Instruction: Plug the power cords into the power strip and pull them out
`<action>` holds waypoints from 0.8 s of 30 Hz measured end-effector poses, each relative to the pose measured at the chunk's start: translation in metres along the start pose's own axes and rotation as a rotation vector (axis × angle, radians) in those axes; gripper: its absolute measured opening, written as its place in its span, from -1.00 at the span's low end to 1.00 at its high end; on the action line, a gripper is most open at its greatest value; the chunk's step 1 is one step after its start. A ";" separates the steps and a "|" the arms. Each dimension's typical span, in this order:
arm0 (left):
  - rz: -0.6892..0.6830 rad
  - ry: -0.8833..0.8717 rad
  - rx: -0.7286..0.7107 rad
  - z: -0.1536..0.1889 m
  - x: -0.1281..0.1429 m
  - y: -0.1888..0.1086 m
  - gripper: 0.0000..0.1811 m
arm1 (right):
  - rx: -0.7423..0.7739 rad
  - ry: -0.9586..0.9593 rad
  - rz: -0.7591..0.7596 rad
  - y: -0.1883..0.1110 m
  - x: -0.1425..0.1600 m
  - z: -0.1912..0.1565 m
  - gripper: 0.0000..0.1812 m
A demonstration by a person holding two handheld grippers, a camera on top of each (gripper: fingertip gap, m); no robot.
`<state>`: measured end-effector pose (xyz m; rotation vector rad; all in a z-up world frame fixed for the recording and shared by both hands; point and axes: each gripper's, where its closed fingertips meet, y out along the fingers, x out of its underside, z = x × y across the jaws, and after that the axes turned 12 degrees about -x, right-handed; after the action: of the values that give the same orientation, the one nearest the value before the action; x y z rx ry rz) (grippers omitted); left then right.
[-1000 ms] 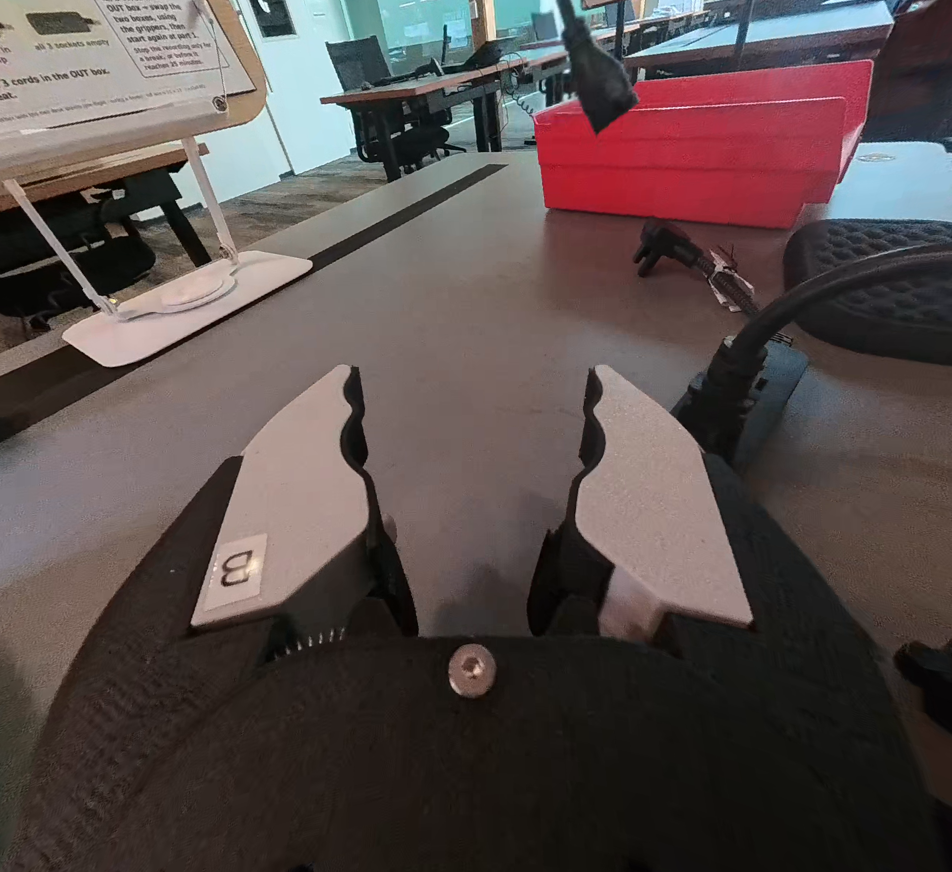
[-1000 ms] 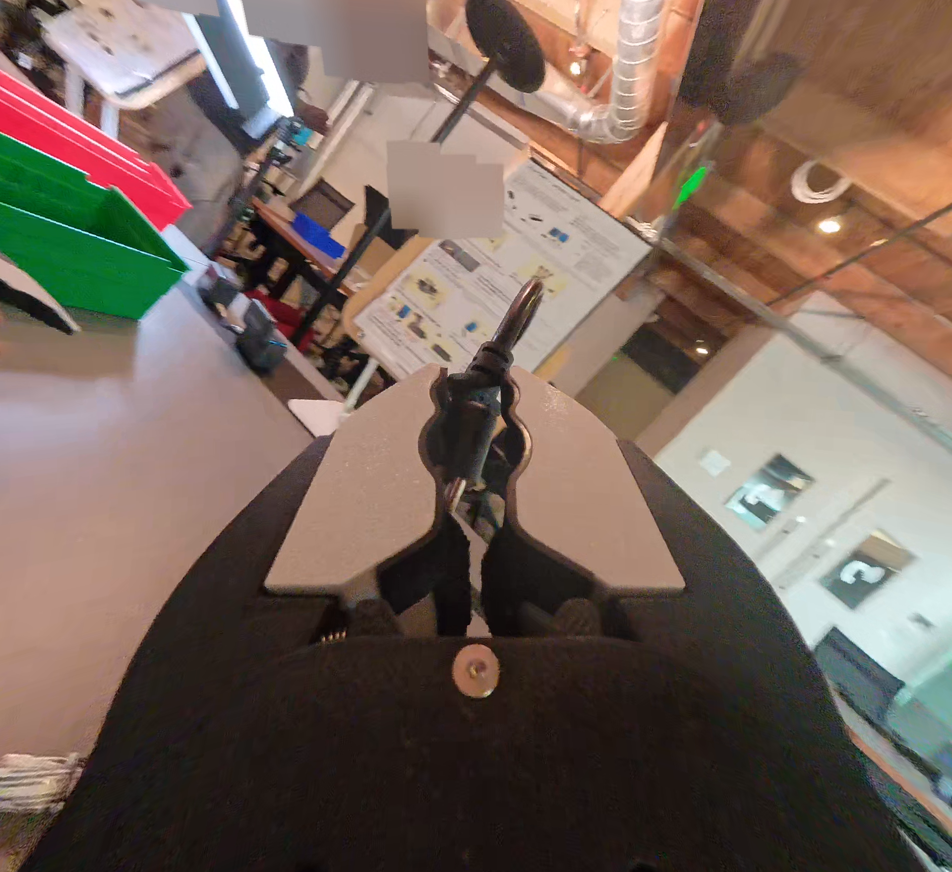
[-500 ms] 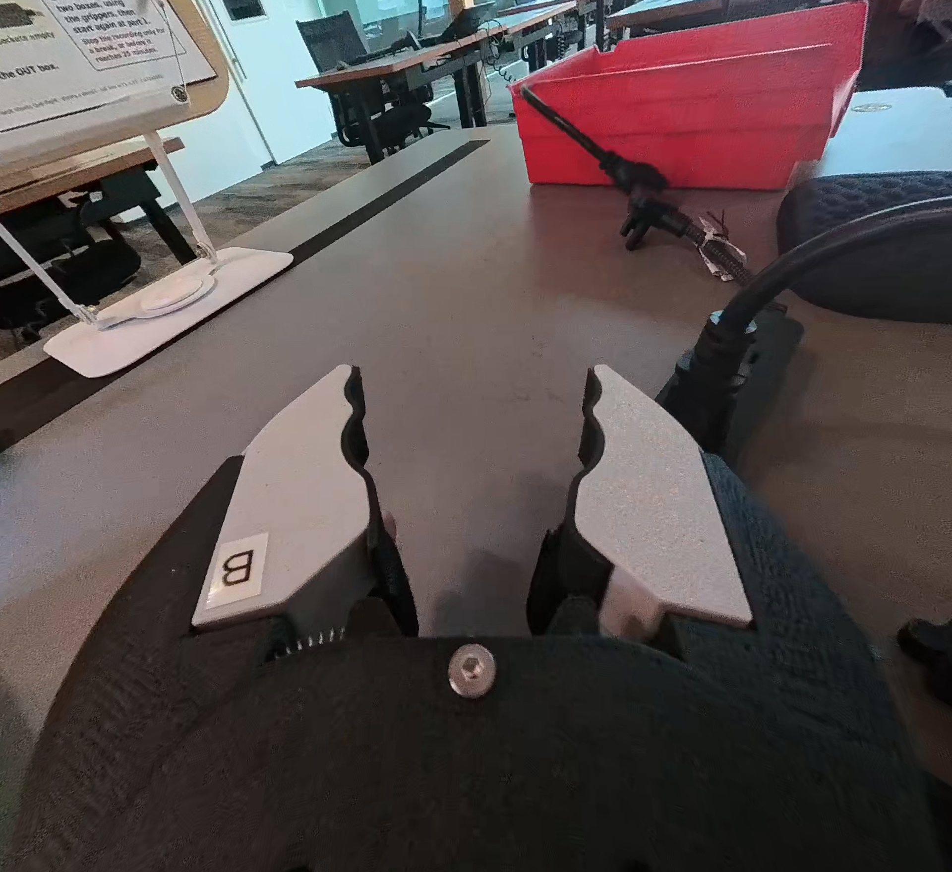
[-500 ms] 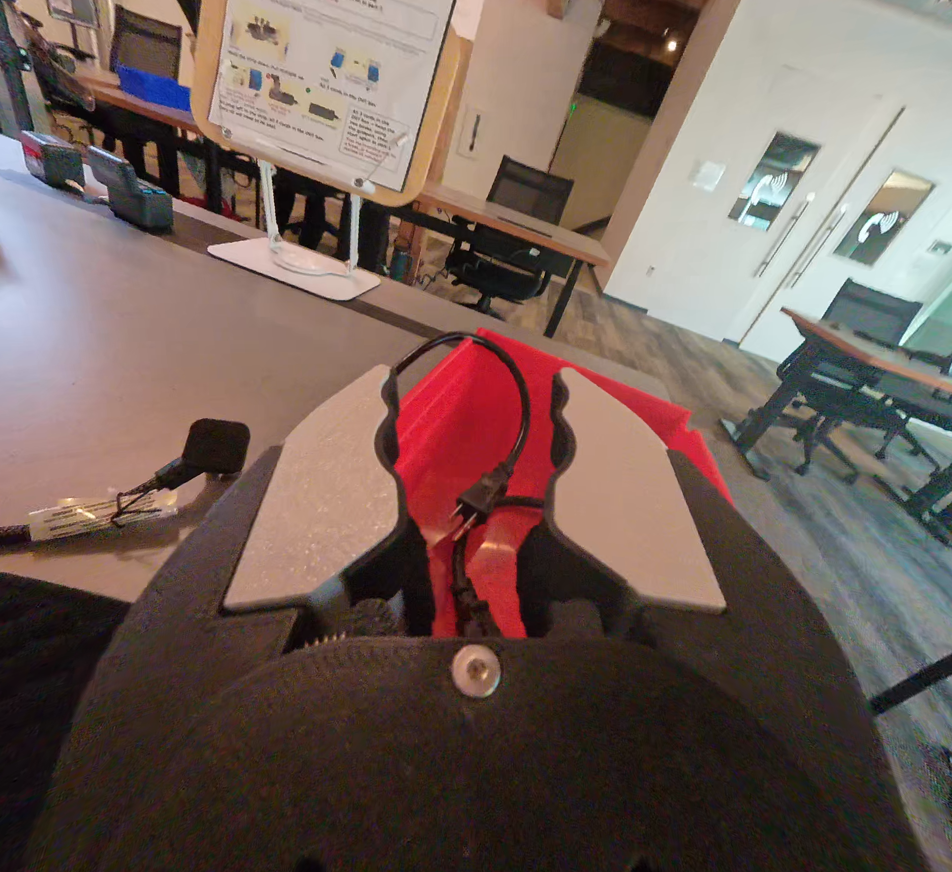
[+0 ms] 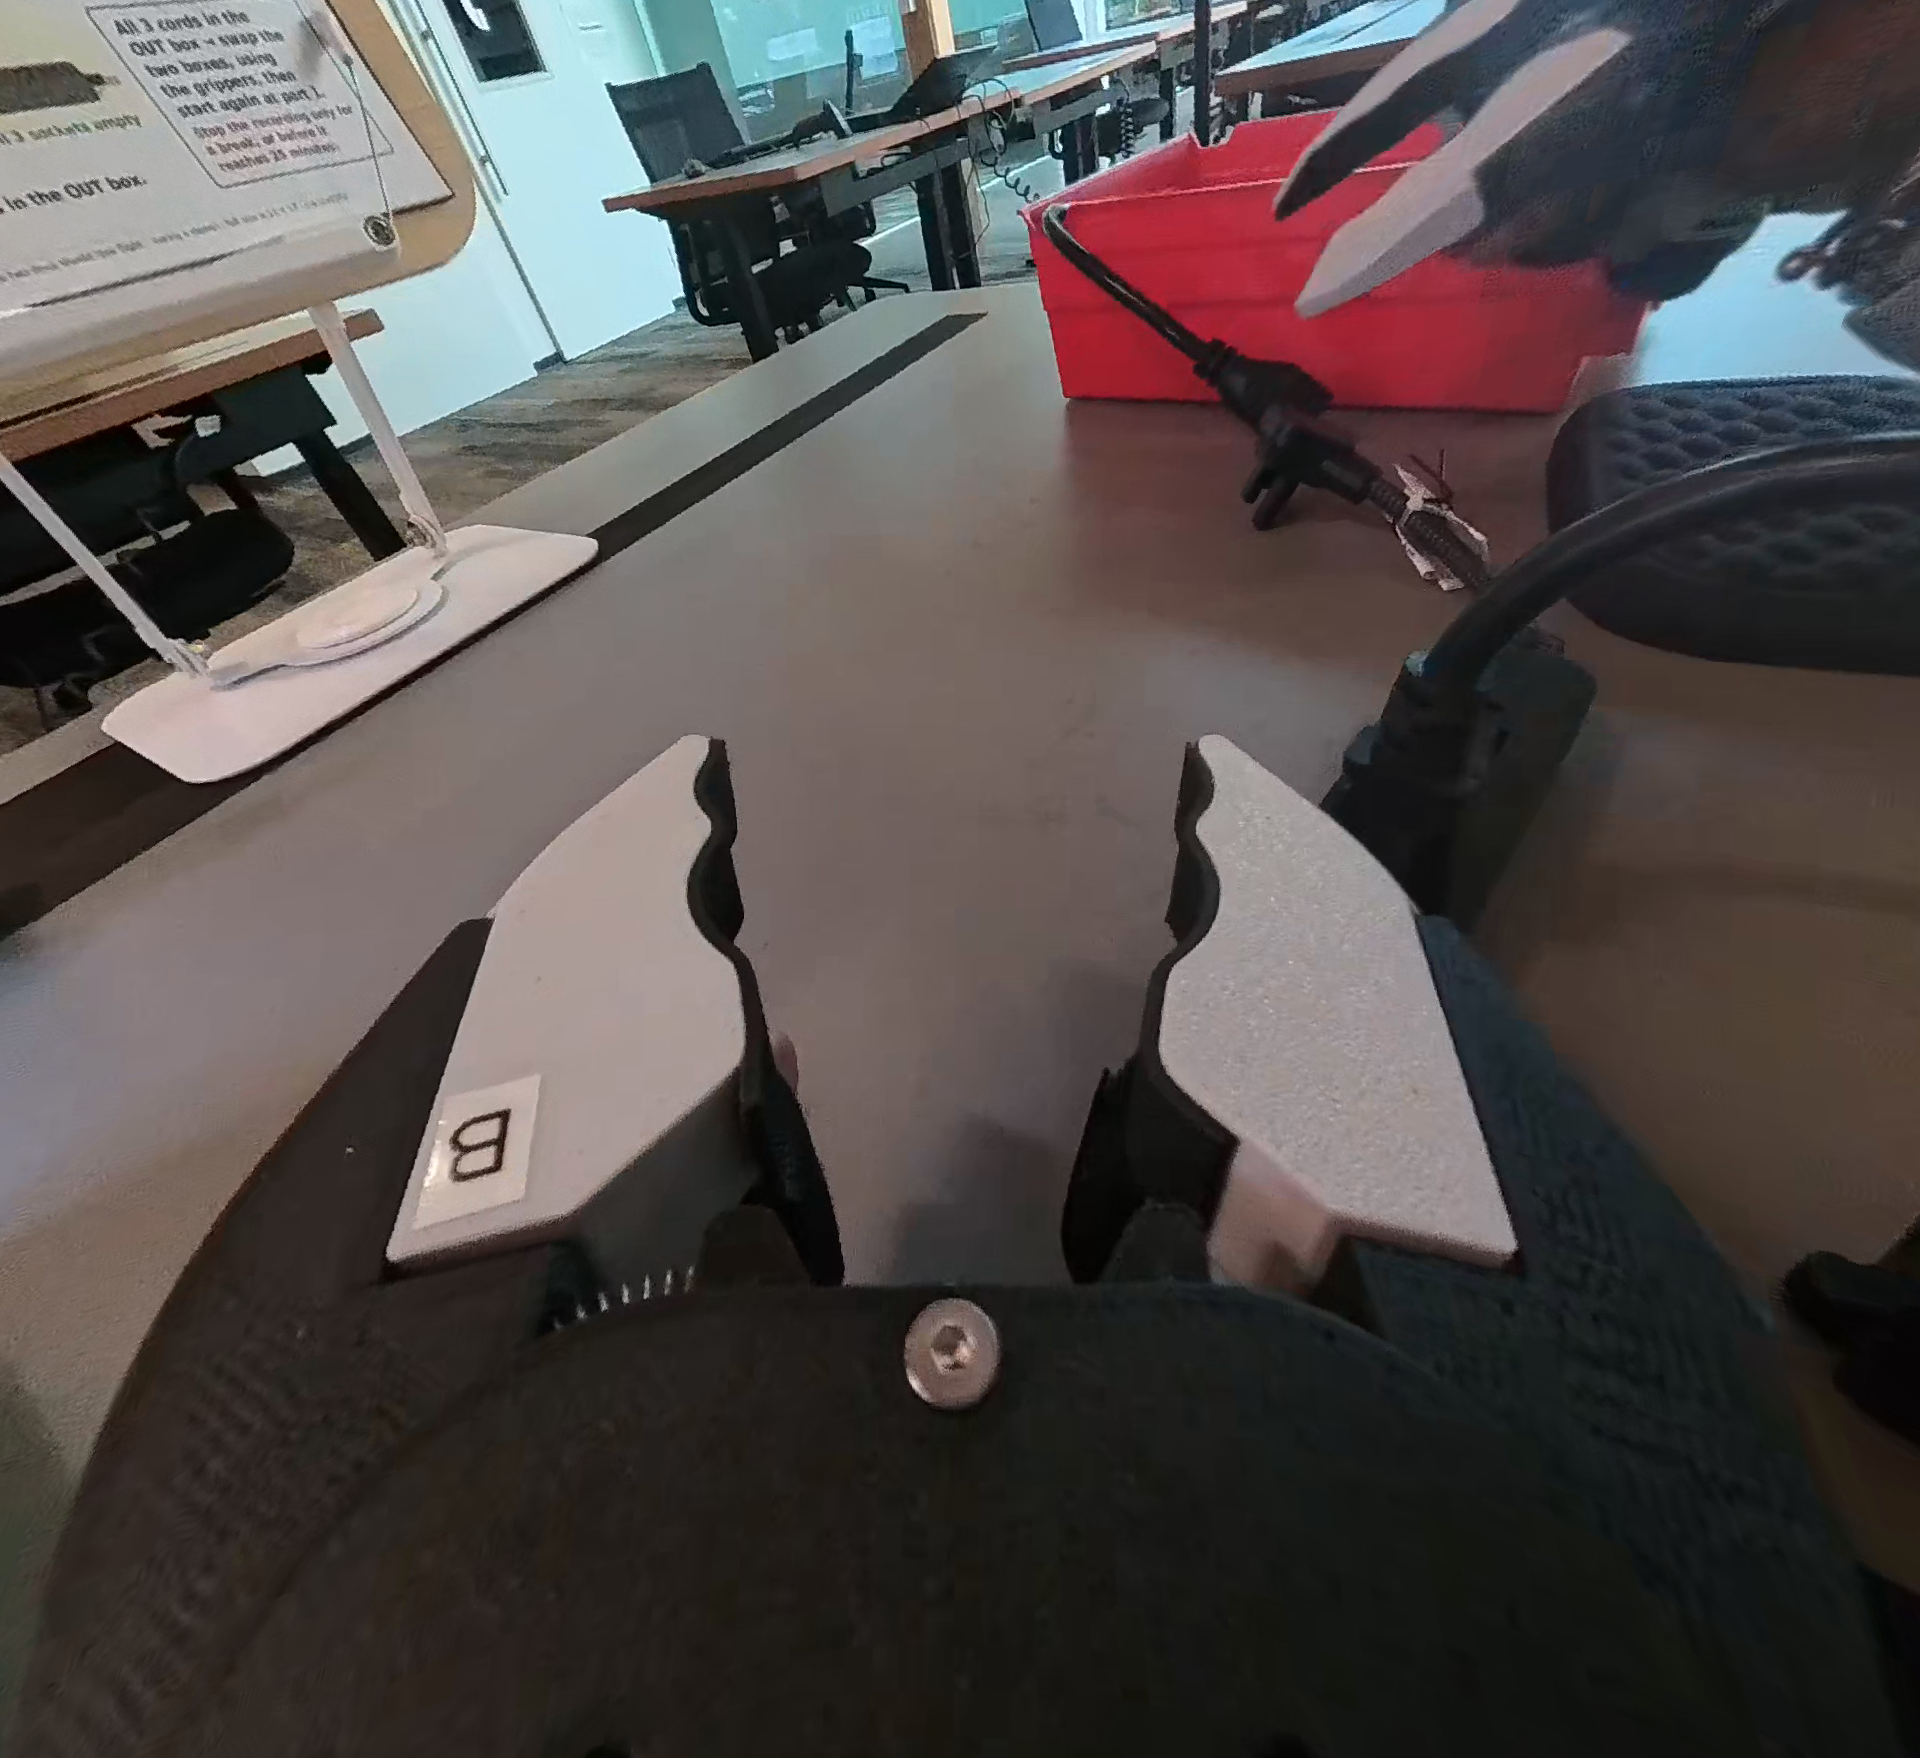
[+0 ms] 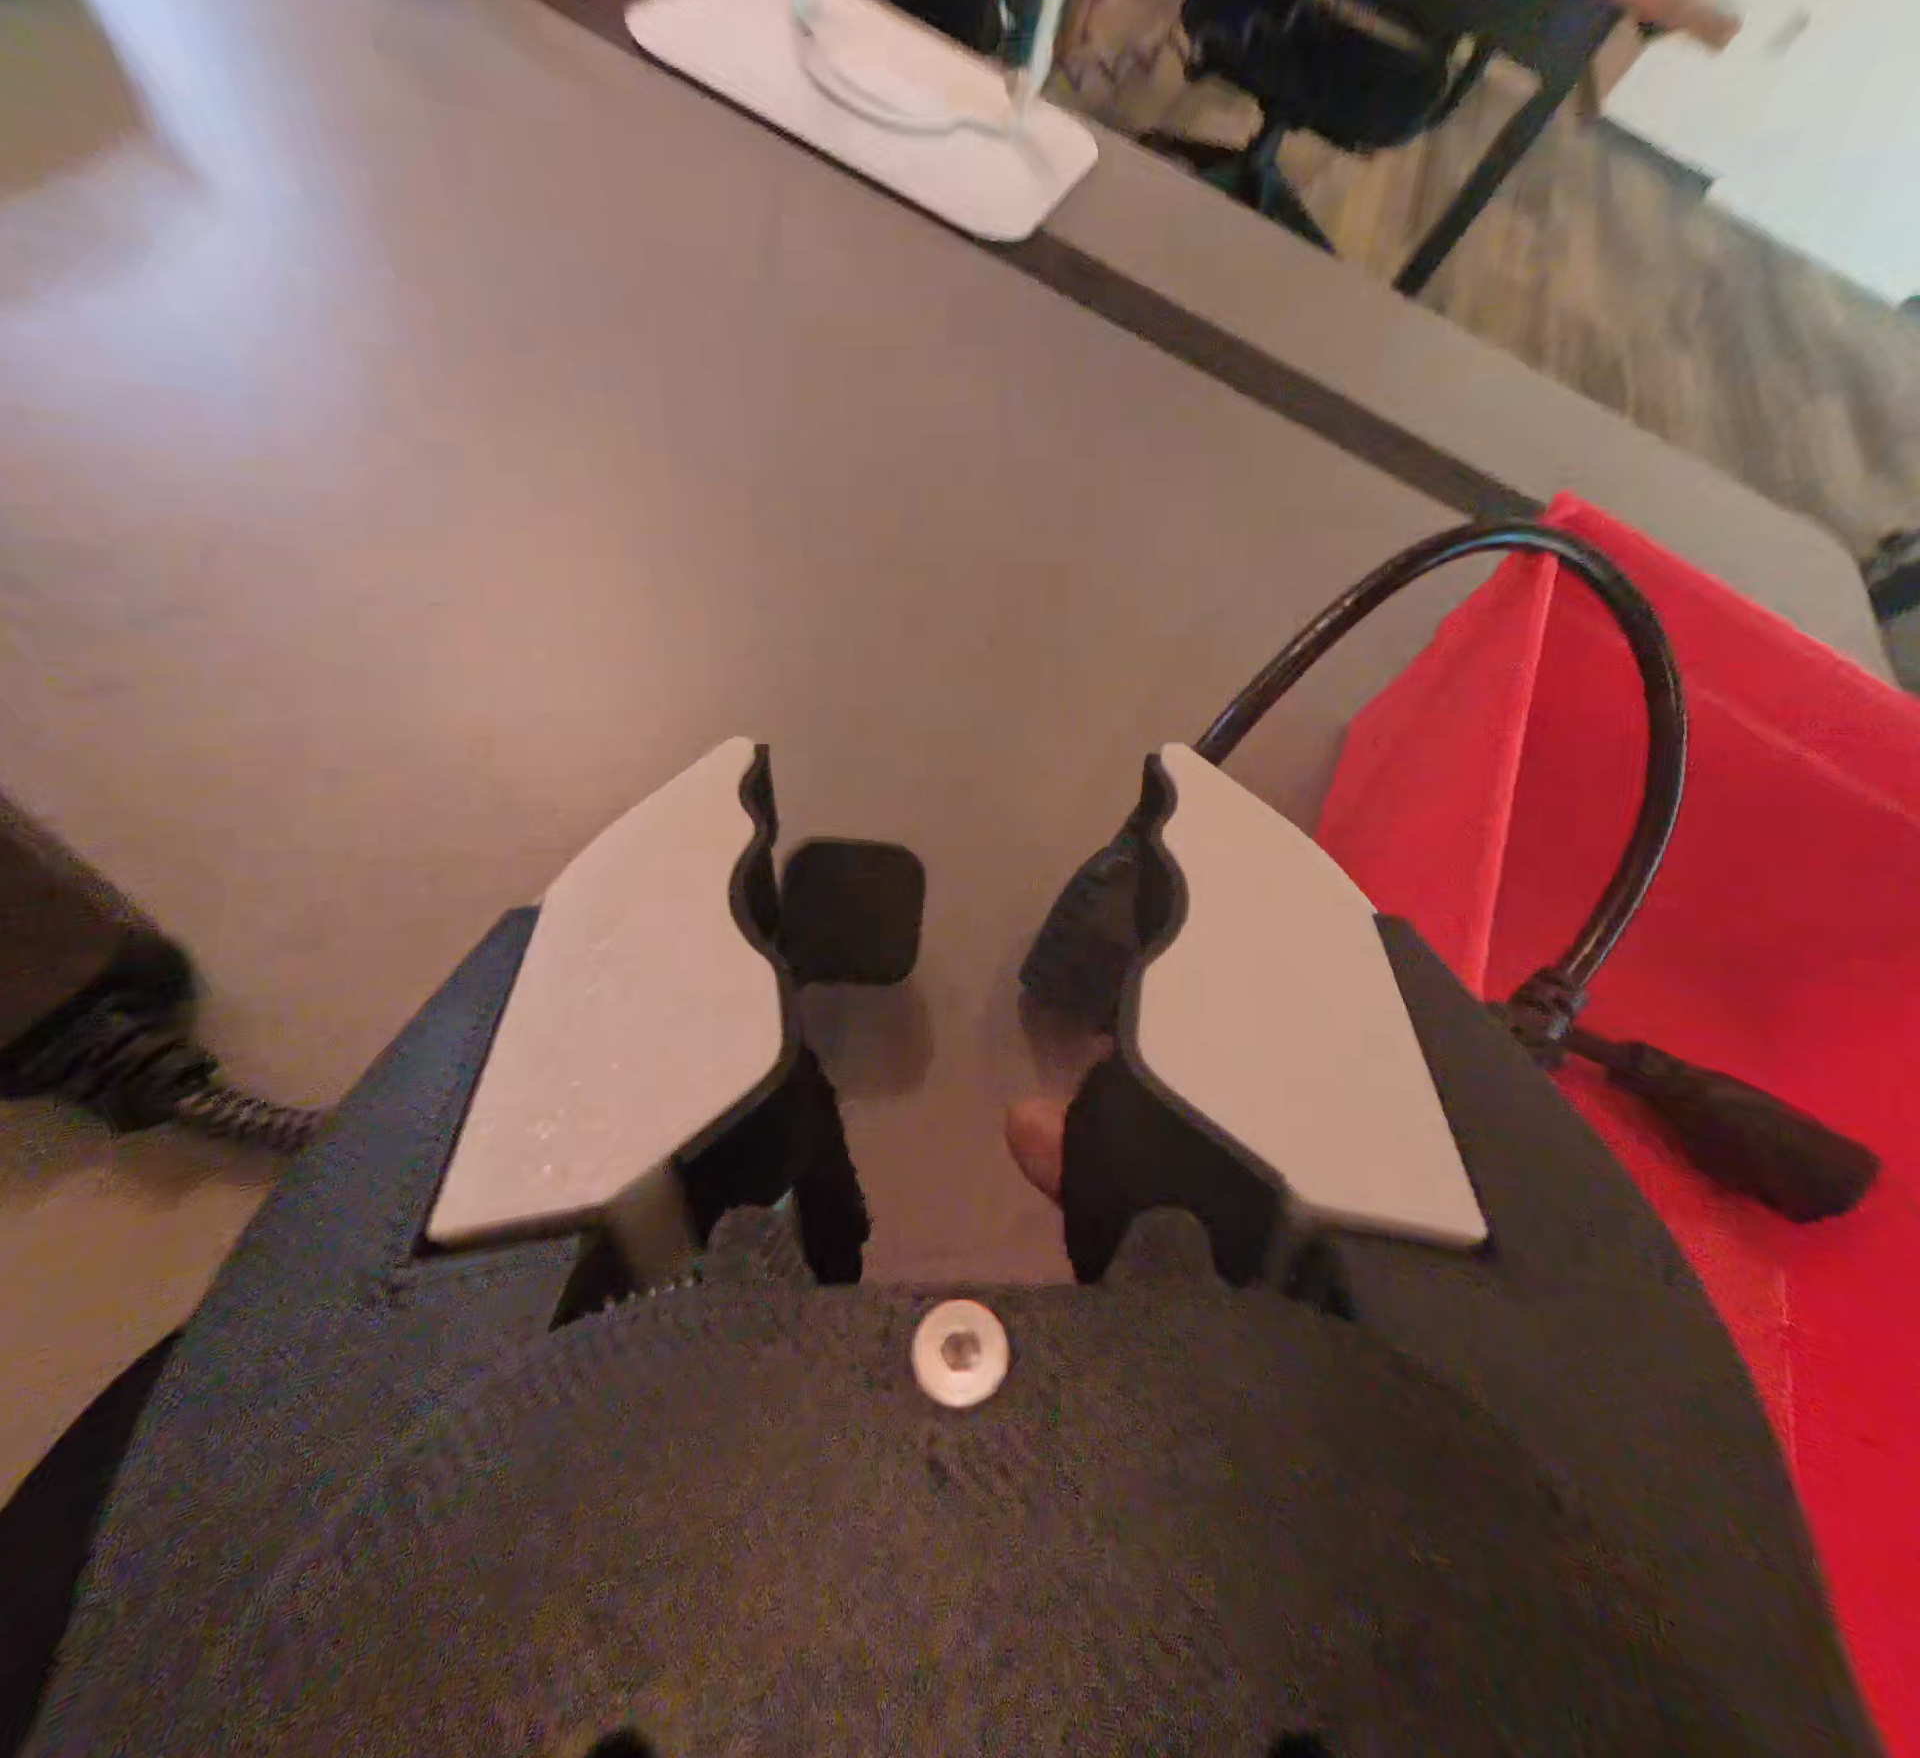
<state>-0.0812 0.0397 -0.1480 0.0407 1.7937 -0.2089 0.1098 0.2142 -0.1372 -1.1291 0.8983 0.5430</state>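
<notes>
Both tongs stood open and empty: the left tongs (image 5: pixel 956 835) low over the grey tabletop (image 5: pixel 883 565), the right tongs (image 6: pixel 956 835) above it. One thin black power cord (image 6: pixel 1621 669) draped over the red plastic bin's (image 6: pixel 1662 877) edge to their right, apparently unplugged and dropped; another thick black cord (image 5: pixel 1621 545) sat plugged into the black power strip (image 5: pixel 1496 773) right of the left tongs, seemingly awaiting removal.

Left gripper (image 5: pixel 956 778): black textured body, pale grey wavy-edged fingers (image 5: pixel 613 960), silver hex screw, white lettered sticker. Right gripper (image 6: pixel 954 789): same build, no sticker being shown.
</notes>
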 end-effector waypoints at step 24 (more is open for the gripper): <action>0.025 -0.026 -0.005 -0.004 -0.006 -0.004 -0.11 | 0.214 0.082 -0.254 0.046 0.053 0.044 -0.37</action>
<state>-0.0837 0.0371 -0.1408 0.0561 1.7671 -0.1860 0.1180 0.2688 -0.1991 -1.0558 0.8466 0.1885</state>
